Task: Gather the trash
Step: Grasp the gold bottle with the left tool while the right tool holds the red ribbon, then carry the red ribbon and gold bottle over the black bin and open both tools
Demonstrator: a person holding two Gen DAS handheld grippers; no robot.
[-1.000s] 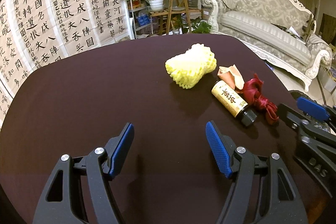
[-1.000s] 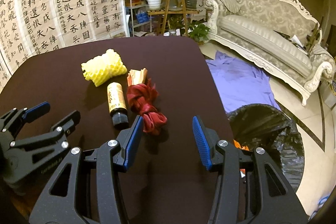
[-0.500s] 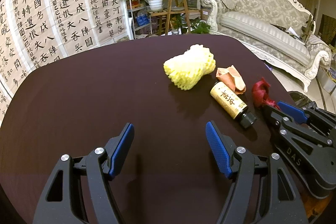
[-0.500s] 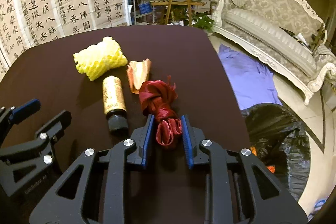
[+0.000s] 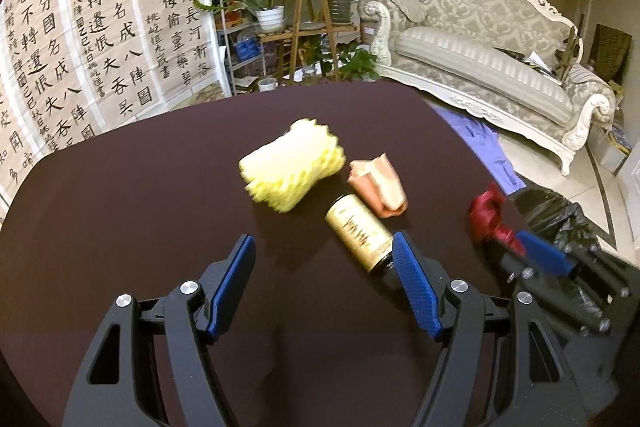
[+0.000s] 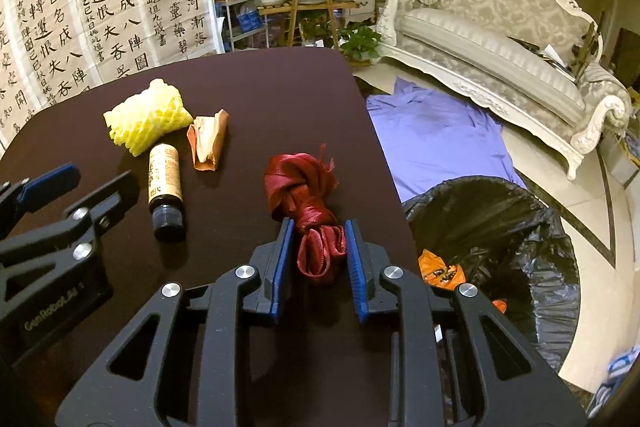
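Observation:
My right gripper [image 6: 319,231] is shut on a knotted red ribbon [image 6: 300,183], its blue pads squeezing the tail end near the dark table's right edge [image 6: 384,155]. In the left wrist view the ribbon [image 5: 486,213] sticks out of that gripper [image 5: 520,247] at the right. My left gripper [image 5: 325,251] is open with nothing between its fingers. A small gold-labelled bottle [image 5: 358,233] with a black cap lies just ahead of its right finger. Beyond it lie a yellow foam net [image 5: 292,163] and a crumpled orange wrapper [image 5: 378,187]. The bottle [image 6: 164,179], foam net [image 6: 146,115] and wrapper [image 6: 208,141] also show on the right wrist view's left side.
A bin lined with a black bag [image 6: 500,227] stands on the floor right of the table, with orange scraps inside. A purple cloth [image 6: 436,139] lies on the floor beyond it. A pale carved sofa [image 6: 500,51], plant stands and calligraphy sheets [image 6: 100,7] fill the background.
My right gripper shut on the red ribbon and carried it right, away from the bottle toward the table edge. My left gripper moved right, closer to the bottle, staying open.

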